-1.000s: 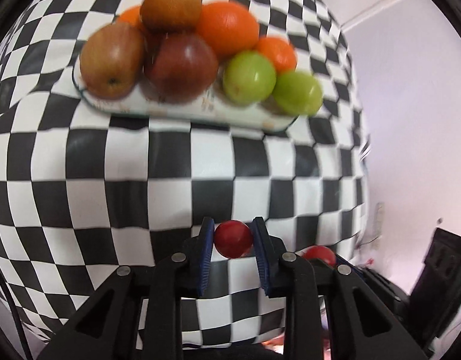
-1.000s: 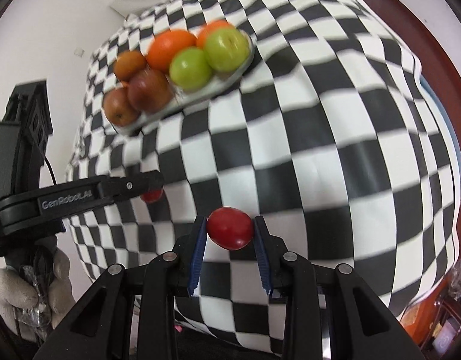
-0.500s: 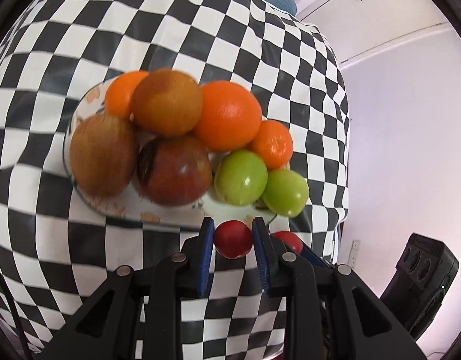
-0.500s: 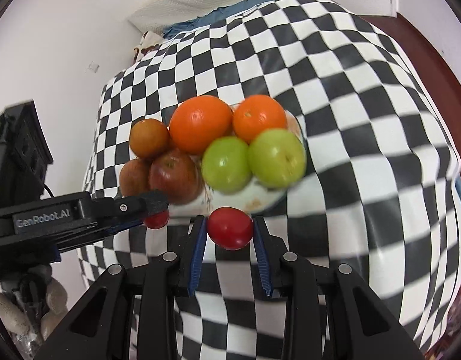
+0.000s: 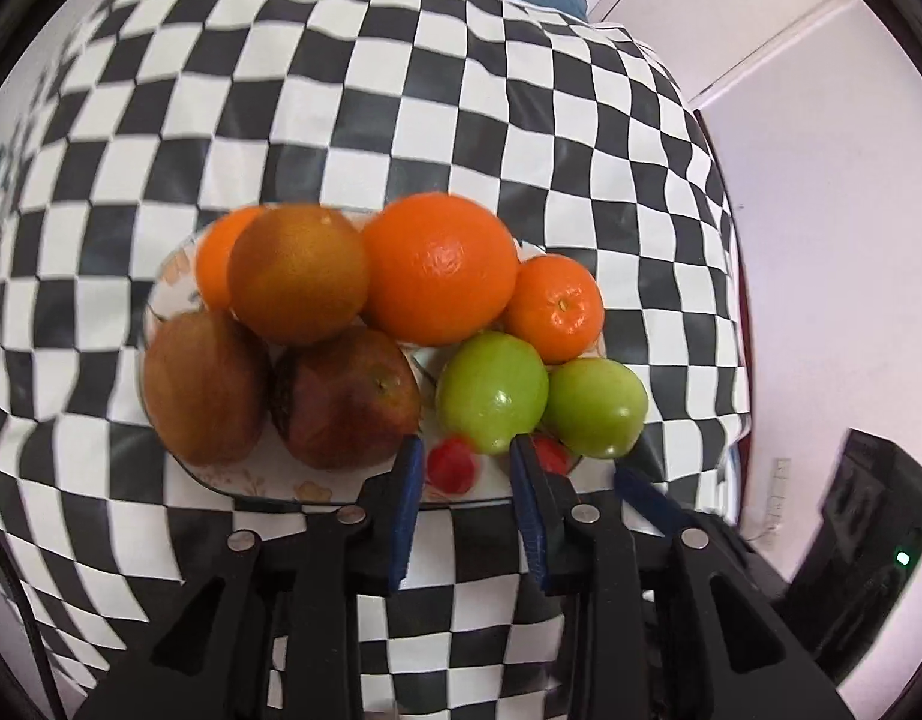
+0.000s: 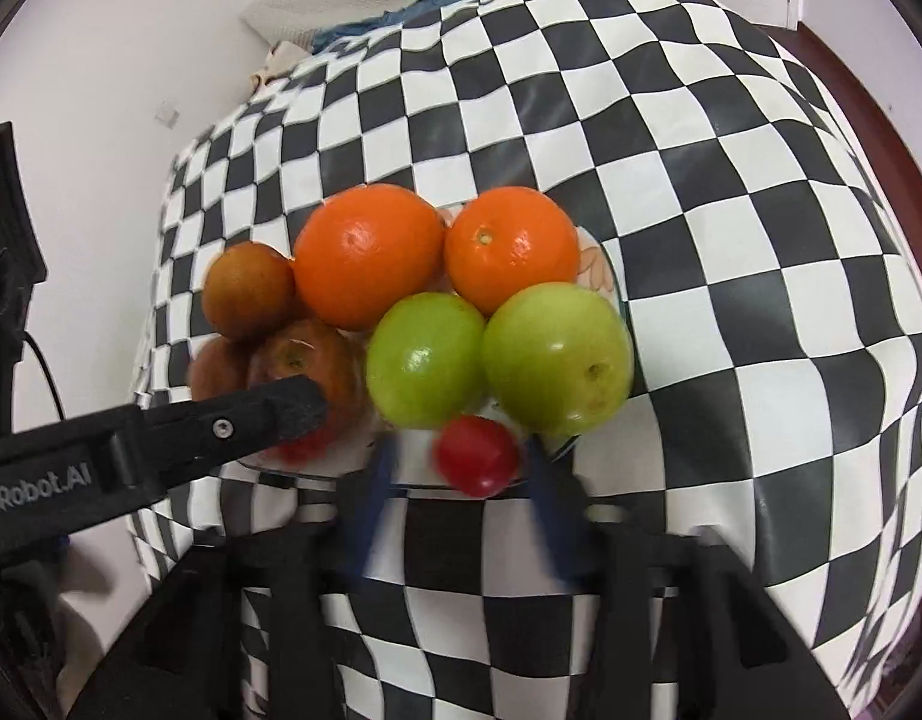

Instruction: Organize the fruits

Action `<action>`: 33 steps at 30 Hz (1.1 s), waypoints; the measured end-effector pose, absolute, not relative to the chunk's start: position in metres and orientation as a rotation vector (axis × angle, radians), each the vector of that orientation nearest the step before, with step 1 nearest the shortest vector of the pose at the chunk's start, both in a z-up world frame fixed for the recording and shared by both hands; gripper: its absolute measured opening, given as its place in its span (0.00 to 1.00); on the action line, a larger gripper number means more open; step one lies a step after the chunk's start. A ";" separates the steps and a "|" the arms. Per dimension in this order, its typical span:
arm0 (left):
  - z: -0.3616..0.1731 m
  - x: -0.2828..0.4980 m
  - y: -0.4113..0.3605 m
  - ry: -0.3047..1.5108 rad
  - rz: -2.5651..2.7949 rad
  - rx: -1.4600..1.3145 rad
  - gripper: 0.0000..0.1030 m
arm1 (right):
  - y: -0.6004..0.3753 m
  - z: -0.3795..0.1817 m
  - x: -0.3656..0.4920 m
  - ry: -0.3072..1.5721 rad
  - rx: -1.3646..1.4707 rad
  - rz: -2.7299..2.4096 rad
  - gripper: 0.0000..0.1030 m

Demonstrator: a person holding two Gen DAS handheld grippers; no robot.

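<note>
We see our left gripper (image 5: 466,468) with its blue-padded jaws just eased apart; the small round red cherry tomato (image 5: 453,463) lies between them on the near edge of the white floral-patterned plate (image 5: 263,480), and the pads stand clear of it, not pinching. From the right wrist view that same gripper reaches in from the left as a black arm, its tip over the dark red apple (image 6: 305,360).

Our right gripper (image 6: 461,474) is blurred, its jaws having just spread wide. A second red cherry tomato (image 6: 477,456) sits between them, loose, with a gap on either side, at the plate's front rim just below the two green fruits. Whether it already rests on the plate or hangs just above it we cannot tell.

The plate sits on a black-and-white chequered tablecloth (image 5: 461,90) and is piled with fruit: a large orange (image 5: 440,267), a smaller mandarin (image 5: 553,307), a brownish round fruit (image 5: 299,273) with another orange partly hidden behind it, a russet pear-like fruit (image 5: 203,387), the dark red apple, and two round green fruits (image 5: 490,399) (image 5: 595,405) side by side nearest the grippers. In the left wrist view, the second tomato peeks out beside the right-hand pad, below the green fruits.
</note>
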State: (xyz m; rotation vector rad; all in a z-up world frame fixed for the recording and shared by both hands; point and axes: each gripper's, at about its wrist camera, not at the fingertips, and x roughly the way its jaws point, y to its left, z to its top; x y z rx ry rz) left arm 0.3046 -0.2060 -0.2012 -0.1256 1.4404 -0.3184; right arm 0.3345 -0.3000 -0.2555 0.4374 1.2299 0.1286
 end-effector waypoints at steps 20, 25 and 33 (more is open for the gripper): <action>-0.135 0.247 -0.162 1.167 -0.128 0.151 0.88 | -0.318 -0.164 0.280 1.126 0.180 -0.106 0.94; -0.112 0.220 -0.154 1.125 -0.133 0.156 0.97 | -0.309 -0.129 0.253 1.071 0.160 -0.100 0.96; -0.052 0.168 -0.137 1.026 -0.155 0.111 0.97 | -0.294 -0.067 0.198 0.985 0.133 -0.092 0.96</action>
